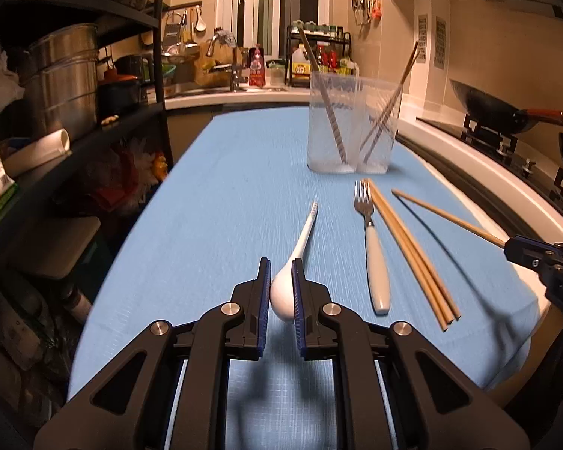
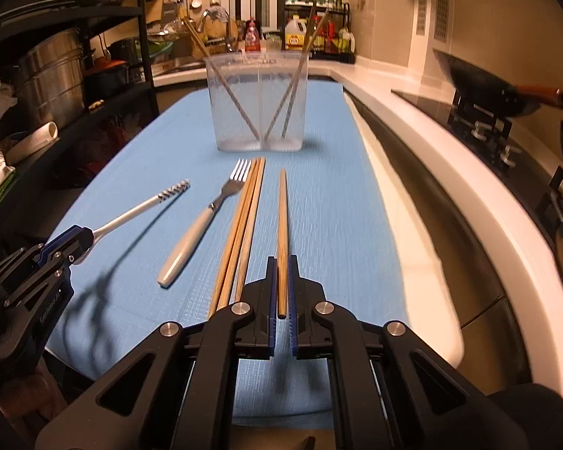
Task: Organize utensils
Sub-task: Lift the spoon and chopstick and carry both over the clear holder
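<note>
My left gripper (image 1: 281, 266) is shut on the bowl of a white spoon (image 1: 281, 292), whose striped handle points away; it also shows in the right wrist view (image 2: 139, 210). My right gripper (image 2: 281, 262) is shut on a single wooden chopstick (image 2: 282, 225), held just above the blue cloth; it shows in the left wrist view (image 1: 446, 217) too. A white-handled fork (image 1: 375, 258) and three chopsticks (image 1: 413, 251) lie side by side on the cloth. A clear two-part holder (image 1: 351, 123) stands beyond, with one chopstick in its left part and two in its right.
The blue cloth (image 1: 225, 187) covers a narrow table. A dark shelf rack with steel pots (image 1: 63, 78) runs along the left. A white counter with a stove and a wok (image 1: 506, 112) runs along the right. A sink and bottles are at the back.
</note>
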`<action>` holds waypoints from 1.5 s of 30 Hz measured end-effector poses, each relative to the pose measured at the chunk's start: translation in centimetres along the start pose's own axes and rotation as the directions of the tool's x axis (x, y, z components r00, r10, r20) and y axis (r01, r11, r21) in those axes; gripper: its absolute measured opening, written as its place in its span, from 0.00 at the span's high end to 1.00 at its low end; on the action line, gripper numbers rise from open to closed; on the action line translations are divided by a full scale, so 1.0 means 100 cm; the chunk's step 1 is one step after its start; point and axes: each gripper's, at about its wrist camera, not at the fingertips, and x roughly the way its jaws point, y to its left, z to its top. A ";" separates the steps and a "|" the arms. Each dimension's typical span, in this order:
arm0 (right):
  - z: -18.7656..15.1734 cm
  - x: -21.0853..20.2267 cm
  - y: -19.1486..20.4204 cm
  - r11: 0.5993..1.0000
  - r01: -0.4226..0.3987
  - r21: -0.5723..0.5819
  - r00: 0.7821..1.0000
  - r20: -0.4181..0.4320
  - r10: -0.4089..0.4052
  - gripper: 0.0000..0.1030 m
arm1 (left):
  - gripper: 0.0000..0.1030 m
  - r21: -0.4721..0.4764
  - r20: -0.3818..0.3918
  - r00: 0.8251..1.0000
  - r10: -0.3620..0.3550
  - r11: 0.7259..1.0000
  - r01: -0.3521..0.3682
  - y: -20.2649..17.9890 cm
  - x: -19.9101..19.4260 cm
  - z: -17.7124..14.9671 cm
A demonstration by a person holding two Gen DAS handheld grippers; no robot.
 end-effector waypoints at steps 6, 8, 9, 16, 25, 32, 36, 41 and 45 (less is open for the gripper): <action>0.043 -0.048 -0.005 0.999 -0.016 -0.030 0.993 0.116 0.019 0.95 | 0.89 -0.033 0.067 0.998 -0.015 0.999 0.018 0.017 -0.030 0.033; 0.058 -0.062 -0.007 0.999 -0.025 -0.031 0.987 0.159 0.030 0.95 | 0.89 -0.029 0.096 0.995 -0.019 0.999 0.022 0.020 -0.039 0.046; 0.066 -0.067 -0.008 0.999 -0.030 -0.032 0.984 0.174 0.035 0.95 | 0.89 -0.025 0.107 0.994 -0.027 0.999 0.029 0.023 -0.043 0.053; 0.110 -0.088 -0.009 0.998 -0.044 -0.037 0.974 0.222 0.051 0.95 | 0.89 0.007 0.095 0.991 -0.099 0.995 0.098 0.028 -0.057 0.107; 0.181 -0.098 -0.018 0.999 -0.049 -0.021 0.969 0.242 0.053 0.95 | 0.89 0.116 -0.063 0.989 -0.135 0.983 0.142 0.008 -0.052 0.193; 0.216 -0.081 -0.010 0.996 -0.064 -0.054 0.965 0.250 0.075 0.95 | 0.89 0.123 -0.072 0.989 -0.129 0.983 0.137 -0.003 -0.034 0.241; 0.230 -0.072 -0.006 0.996 -0.067 -0.061 0.963 0.256 0.081 0.95 | 0.89 0.090 -0.056 0.989 -0.139 0.985 0.144 -0.005 -0.028 0.259; 0.264 -0.072 -0.005 0.995 -0.075 -0.073 0.953 0.287 0.093 0.95 | 0.89 0.106 -0.040 0.988 -0.147 0.983 0.151 -0.012 -0.023 0.283; 0.297 -0.079 -0.006 0.993 -0.090 -0.074 0.936 0.333 0.109 0.95 | 0.89 0.115 -0.009 0.987 -0.161 0.980 0.161 -0.014 -0.021 0.314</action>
